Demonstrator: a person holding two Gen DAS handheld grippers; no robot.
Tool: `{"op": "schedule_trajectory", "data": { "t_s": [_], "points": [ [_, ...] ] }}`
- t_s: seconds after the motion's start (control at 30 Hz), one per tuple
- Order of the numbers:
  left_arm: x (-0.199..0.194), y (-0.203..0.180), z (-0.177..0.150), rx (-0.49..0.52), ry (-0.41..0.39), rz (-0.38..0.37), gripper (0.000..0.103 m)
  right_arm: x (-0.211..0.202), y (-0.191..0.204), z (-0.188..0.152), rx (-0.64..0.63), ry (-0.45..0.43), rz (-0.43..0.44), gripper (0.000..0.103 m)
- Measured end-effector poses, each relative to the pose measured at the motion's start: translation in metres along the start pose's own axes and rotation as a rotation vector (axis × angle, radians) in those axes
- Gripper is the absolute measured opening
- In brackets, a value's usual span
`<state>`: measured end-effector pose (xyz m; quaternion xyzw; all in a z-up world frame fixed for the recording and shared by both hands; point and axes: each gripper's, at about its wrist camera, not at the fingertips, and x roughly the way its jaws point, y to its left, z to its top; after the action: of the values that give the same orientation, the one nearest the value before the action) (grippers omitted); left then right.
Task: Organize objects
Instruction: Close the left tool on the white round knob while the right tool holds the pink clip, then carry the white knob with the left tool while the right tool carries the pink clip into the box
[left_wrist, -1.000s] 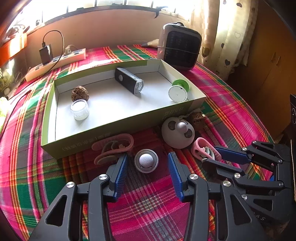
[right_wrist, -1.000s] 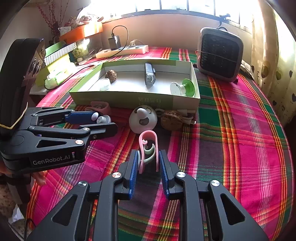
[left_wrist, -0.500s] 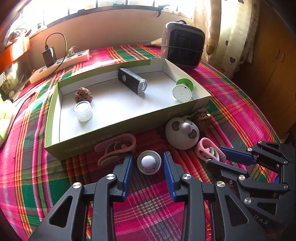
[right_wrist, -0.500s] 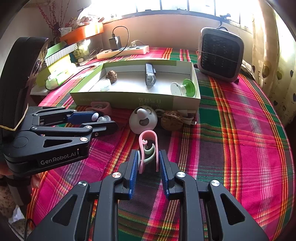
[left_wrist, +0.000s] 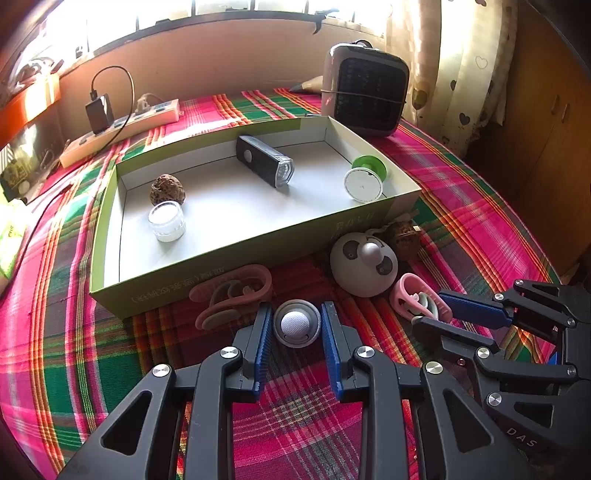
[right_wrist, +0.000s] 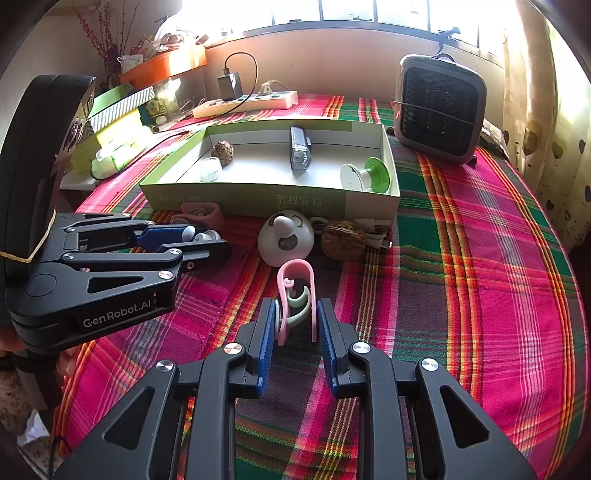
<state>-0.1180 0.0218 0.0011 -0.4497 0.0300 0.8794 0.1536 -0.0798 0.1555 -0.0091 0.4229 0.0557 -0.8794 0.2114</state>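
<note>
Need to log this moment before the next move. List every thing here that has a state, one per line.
left gripper: jaws closing around the round grey puck on the cloth.
right gripper: shut on the pink clip.
green box: open, no lid.
flashlight: lying in the box.
green spool: on its side in the box.
charger: plugged into the power strip.

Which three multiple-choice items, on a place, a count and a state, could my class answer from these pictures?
1. The grey disc lies, relative to the green box: A inside; B in front, on the cloth; C behind.
2. Things inside the box: A two; B four; C six.
3. The pink clip is: A lying free; B clamped by the right gripper; C boxed.
Answers: B, it sits before the front wall, in the closing left gripper; B, nut, jar, torch, spool; B, both pads press it.
</note>
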Motion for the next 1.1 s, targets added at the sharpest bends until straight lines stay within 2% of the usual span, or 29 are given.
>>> {"op": "schedule_trajectory", "data": {
  "t_s": [0.73, 1.1],
  "points": [
    [-0.015, 0.002, 0.001, -0.001, -0.015, 0.012, 0.024, -0.010, 0.006, 0.006, -0.019, -0.036, 0.012, 0.024],
    [-0.030, 0.005, 0.008, -0.009, -0.055, 0.025, 0.024, -0.021, 0.007, 0.021, -0.025, -0.084, 0.004, 0.024]
  ]
}}
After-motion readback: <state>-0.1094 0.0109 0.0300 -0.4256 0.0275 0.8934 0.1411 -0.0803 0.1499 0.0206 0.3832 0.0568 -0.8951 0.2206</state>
